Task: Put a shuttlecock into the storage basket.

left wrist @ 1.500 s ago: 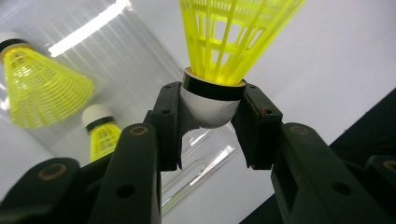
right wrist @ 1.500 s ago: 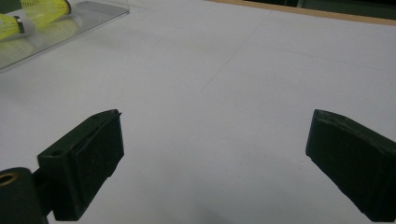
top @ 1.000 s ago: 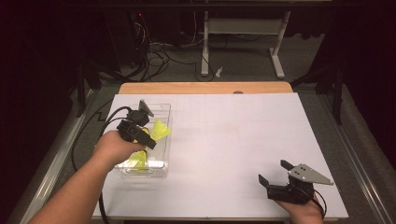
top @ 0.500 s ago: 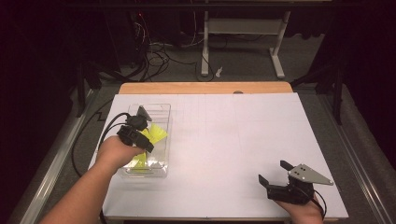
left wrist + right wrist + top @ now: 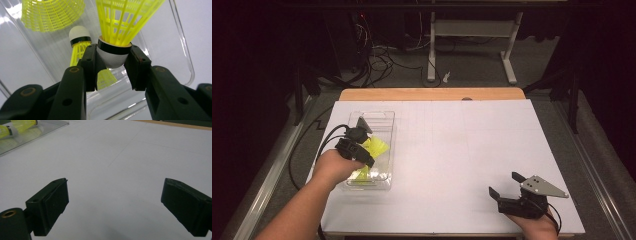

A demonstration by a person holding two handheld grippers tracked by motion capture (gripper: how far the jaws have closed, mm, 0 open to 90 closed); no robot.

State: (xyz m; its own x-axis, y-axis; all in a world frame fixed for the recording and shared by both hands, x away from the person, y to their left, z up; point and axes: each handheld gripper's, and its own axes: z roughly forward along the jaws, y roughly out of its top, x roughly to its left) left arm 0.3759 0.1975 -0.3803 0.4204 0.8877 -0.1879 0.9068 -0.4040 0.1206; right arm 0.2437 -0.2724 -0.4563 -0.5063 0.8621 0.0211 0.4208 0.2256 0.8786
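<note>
My left gripper (image 5: 112,63) is shut on the white cork of a yellow shuttlecock (image 5: 120,22), whose plastic skirt points away from the jaws. In the high view this left gripper (image 5: 362,150) hangs over a clear plastic tray (image 5: 384,120) at the table's left, with the held shuttlecock (image 5: 376,147) beside it. Two other yellow shuttlecocks (image 5: 78,46) lie in the tray below. My right gripper (image 5: 507,186) rests near the table's front right corner, open with nothing between its jaws; its pads (image 5: 53,203) stand wide apart over the bare white surface.
A white sheet (image 5: 462,145) covers the table, with a wooden edge (image 5: 432,94) at the back. A metal rail (image 5: 267,175) runs along the left side. Cables and a desk frame (image 5: 472,30) stand on the floor beyond. The tray (image 5: 32,132) lies far left of the right gripper.
My left hand has drawn slightly back toward the near end of the tray, still holding the shuttlecock. The right gripper has stayed put.
</note>
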